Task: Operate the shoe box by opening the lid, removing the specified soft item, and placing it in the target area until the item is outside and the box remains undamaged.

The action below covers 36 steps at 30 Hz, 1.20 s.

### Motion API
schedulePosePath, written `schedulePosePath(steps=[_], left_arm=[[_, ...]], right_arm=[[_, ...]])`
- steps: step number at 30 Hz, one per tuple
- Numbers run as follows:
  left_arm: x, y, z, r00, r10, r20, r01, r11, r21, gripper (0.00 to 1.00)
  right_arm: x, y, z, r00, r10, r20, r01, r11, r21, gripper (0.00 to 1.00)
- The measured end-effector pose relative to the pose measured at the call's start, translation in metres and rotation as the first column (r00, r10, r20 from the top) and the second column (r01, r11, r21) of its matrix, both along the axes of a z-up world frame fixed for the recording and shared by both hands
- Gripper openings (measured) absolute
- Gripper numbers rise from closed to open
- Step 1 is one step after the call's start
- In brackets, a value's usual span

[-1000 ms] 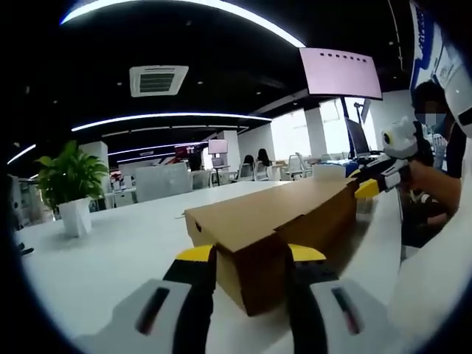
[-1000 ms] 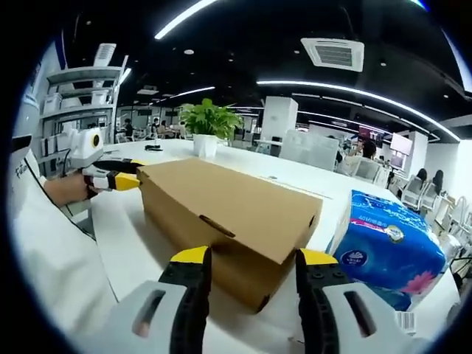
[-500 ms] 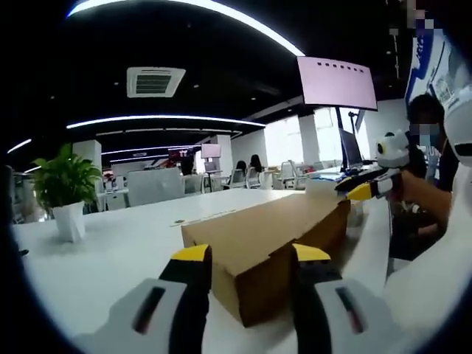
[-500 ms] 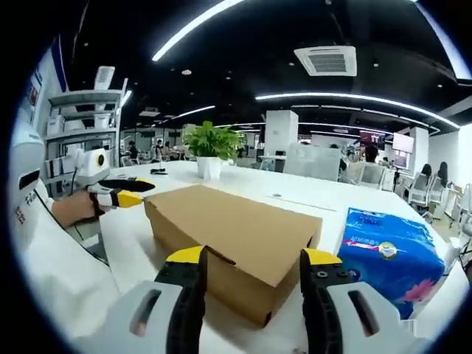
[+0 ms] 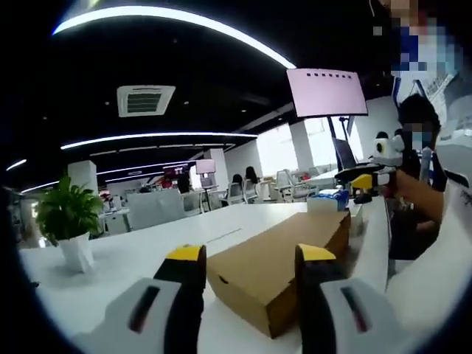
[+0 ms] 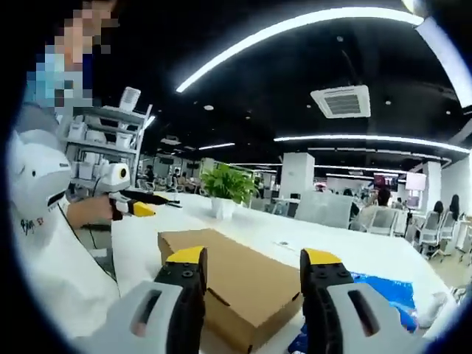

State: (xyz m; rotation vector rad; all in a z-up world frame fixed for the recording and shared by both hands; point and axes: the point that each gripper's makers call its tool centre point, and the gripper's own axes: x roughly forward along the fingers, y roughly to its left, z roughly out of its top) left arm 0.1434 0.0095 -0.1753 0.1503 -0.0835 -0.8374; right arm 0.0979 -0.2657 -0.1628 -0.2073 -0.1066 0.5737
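Our left gripper and right gripper both hover with jaws apart, empty, above the closed cardboard shoe box on the white surface. We judge it light and easily dented, so we would lift the lid by its front edge, at 6 o'clock in the right gripper view.

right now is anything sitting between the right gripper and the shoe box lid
Nothing visible does. The right gripper has its jaws open above one end of the closed cardboard shoe box, with only air between them. The blue tissue pack lies off to the side.
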Motion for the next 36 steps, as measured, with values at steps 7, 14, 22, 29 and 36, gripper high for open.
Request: schedulePosePath(steps=[7, 14, 22, 29, 36], left_arm=[[0.004, 0.029, 0.003, 0.996, 0.080, -0.039, -0.081, 0.996, -0.036, 0.51], [0.010, 0.049, -0.002, 0.988, 0.142, -0.062, -0.140, 0.990, 0.035, 0.51], [0.007, 0.053, 0.006, 0.988, 0.150, -0.045, -0.150, 0.989, -0.003, 0.54], [0.005, 0.056, 0.012, 0.987, 0.156, -0.031, -0.156, 0.988, -0.002, 0.54], [0.004, 0.056, 0.016, 0.988, 0.151, -0.037, -0.152, 0.988, -0.023, 0.54]], right_arm=[[0.000, 0.003, 0.009, 0.995, 0.054, -0.082, -0.040, 0.986, 0.162, 0.58], [0.010, -0.001, 0.006, 1.000, -0.017, -0.024, 0.018, 0.999, 0.045, 0.50], [0.011, 0.010, -0.001, 1.000, -0.004, -0.004, 0.004, 1.000, -0.017, 0.48], [0.006, 0.007, 0.009, 1.000, 0.009, -0.009, -0.008, 0.998, 0.055, 0.50], [0.009, -0.001, 0.014, 1.000, -0.014, -0.009, 0.014, 0.995, 0.100, 0.50]])
